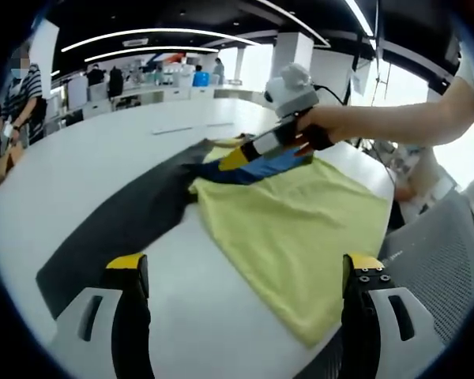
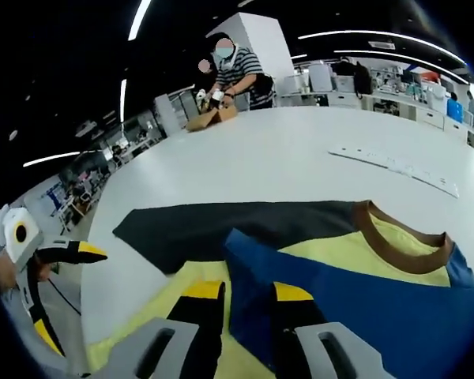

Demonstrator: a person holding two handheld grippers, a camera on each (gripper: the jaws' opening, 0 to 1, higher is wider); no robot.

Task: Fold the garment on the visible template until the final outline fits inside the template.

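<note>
White table (image 1: 79, 166) — dark template (image 1: 118, 225), yellow-blue garment (image 1: 300, 229) lying partly over it.

Large glossy white table (image 1: 55, 189) in an open-plan office, dark ceiling with long curved strip lights (image 1: 158, 35). White square pillar (image 2: 257, 39) far off, bright windows (image 1: 426, 87) right, desks and white cabinets (image 1: 87, 91) far left, grey mesh chair (image 1: 438, 253) near right.

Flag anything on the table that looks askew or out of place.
The yellow T-shirt lies skewed across the dark template, most of it spilling past the template's edge onto the white table. The right gripper pinches its blue sleeve, folded over the body. Nothing looks damaged.
</note>
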